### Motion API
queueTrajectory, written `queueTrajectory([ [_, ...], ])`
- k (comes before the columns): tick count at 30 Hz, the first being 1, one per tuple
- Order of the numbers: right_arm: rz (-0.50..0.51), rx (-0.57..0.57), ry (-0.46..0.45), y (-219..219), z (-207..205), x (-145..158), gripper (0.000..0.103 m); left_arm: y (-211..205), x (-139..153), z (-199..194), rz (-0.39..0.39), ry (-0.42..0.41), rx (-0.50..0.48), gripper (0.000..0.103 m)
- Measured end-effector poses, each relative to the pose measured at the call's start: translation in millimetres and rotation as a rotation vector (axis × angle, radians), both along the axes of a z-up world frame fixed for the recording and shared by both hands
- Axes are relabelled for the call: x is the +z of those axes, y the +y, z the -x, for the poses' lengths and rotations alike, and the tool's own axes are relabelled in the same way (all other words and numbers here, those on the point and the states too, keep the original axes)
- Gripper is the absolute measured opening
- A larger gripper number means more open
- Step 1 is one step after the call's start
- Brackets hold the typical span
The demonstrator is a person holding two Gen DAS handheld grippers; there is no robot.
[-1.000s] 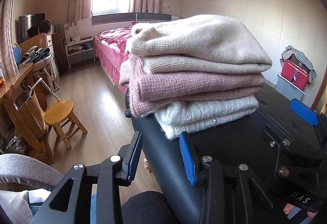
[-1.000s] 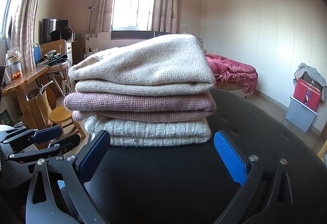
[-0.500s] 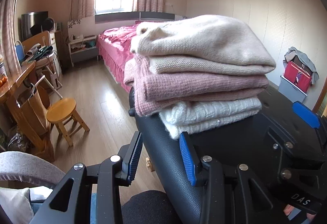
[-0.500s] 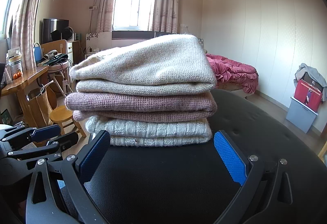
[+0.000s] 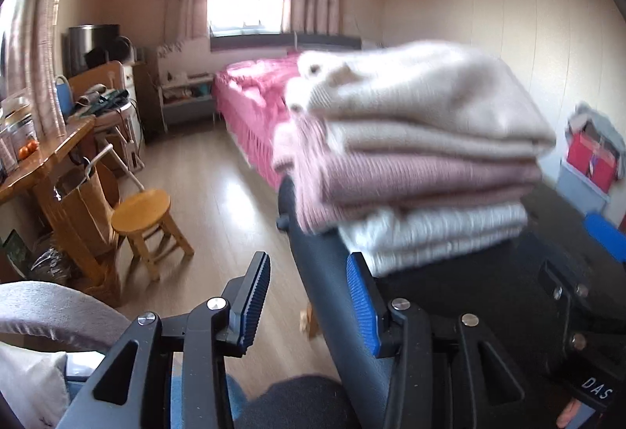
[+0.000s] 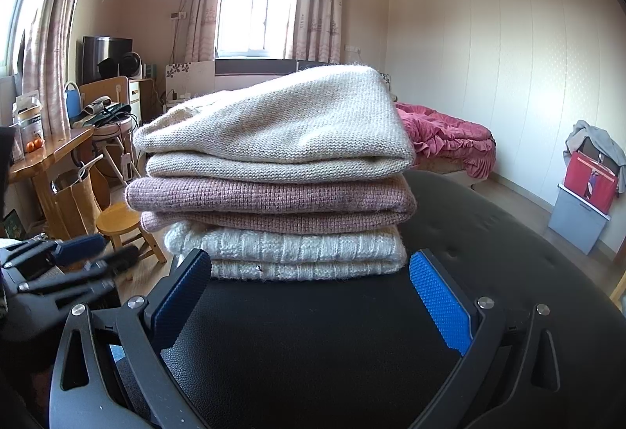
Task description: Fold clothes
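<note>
Left wrist view. My left gripper (image 5: pixel 309 296) sits at the lower centre of the frame, its jaws opening with nothing between them: one pad hangs over the floor (image 5: pixel 219 202), the other stands at the edge of the black padded bench (image 5: pixel 461 296). Against a second ago, the view has swung slightly and blurred, so the pile of folded sweaters (image 5: pixel 414 155) now lies further to the right of frame. The pile itself is unchanged: cream on top, pink in the middle, white ribbed at the bottom.

Right wrist view. My right gripper (image 6: pixel 309 296) stands spread wide and empty at the lower centre, as before, with the sweaters just beyond its pads at mid-frame. The left gripper appears blurred at the lower left.

Reading: three garments lie squarely stacked and neither gripper holds cloth, so folding appears complete or between garments.
</note>
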State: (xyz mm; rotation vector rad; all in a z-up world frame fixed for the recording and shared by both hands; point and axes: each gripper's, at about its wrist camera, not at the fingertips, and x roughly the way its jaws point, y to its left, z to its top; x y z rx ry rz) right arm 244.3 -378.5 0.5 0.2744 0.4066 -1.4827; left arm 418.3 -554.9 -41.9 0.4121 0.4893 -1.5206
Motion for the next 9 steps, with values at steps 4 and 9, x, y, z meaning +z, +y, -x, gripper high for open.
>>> queueTrajectory([
  [4, -0.002, 0.001, 0.000, 0, 0, -1, 0.103, 10, 6, 3, 0.086, -0.045, -0.024, 0.041],
  [9, -0.002, 0.001, 0.001, -1, 0, -1, 0.103, 15, 8, 11, 0.096, -0.046, -0.075, 0.041],
])
